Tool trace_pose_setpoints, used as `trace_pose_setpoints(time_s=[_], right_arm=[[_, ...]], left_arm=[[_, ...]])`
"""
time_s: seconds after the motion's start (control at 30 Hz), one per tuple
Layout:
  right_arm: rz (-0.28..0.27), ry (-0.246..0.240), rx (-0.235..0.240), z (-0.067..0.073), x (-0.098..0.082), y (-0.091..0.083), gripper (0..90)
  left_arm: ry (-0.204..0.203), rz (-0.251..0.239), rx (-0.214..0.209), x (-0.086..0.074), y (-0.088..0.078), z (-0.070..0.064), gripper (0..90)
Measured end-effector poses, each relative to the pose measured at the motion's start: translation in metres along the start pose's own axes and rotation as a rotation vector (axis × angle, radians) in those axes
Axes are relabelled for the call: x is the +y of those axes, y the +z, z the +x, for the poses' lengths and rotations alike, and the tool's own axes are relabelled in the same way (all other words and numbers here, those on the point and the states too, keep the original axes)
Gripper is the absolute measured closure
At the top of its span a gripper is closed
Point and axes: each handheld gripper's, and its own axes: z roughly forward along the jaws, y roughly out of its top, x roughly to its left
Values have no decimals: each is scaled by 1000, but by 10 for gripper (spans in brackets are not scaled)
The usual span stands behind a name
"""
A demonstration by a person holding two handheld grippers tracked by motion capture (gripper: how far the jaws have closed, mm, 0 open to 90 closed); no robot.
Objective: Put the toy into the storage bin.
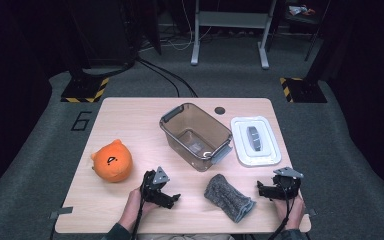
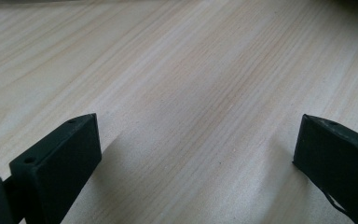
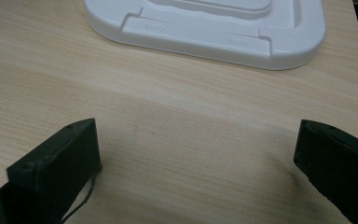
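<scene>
High view: two tongs (image 1: 171,199) (image 1: 263,190), one cloth (image 1: 228,197).

My left gripper (image 2: 196,140) over bare worktop (image 2: 182,70), light wood, grain running on diagonal. My two black jaws rise from bottom corners, set wide apart, nothing between them. Left jaw shows flat inner pad and small hole on top; right jaw cut off by frame edge. Soft shadow under each jaw on wood. Dark strip along top edge, too blurred to tell.

An orange plush toy (image 1: 112,161) sits at the table's (image 1: 130,120) left side.
</scene>
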Motion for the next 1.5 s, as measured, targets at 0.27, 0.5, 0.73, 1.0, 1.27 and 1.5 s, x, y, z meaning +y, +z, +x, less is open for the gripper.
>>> trace_pose_setpoints(time_s=[0.27, 0.5, 0.73, 1.0, 1.27, 1.5], right_arm=[[14, 17, 37, -3, 1, 2, 0], [9, 19, 27, -2, 1, 2, 0], [9, 22, 24, -3, 1, 2, 0], [7, 24, 17, -2, 1, 2, 0], [7, 25, 15, -2, 1, 2, 0], [8, 19, 8, -2, 1, 1, 0]], left_arm=[[-5, 16, 14, 1, -1, 0, 3], [-30, -33, 52, 7, -25, 7, 57], [-95, -121, 91, 11, -59, 20, 52], [-133, -195, 120, 17, -92, 39, 25], [-177, -238, 206, 17, -122, 65, 0], [-268, -254, 322, 10, -145, 91, 0]])
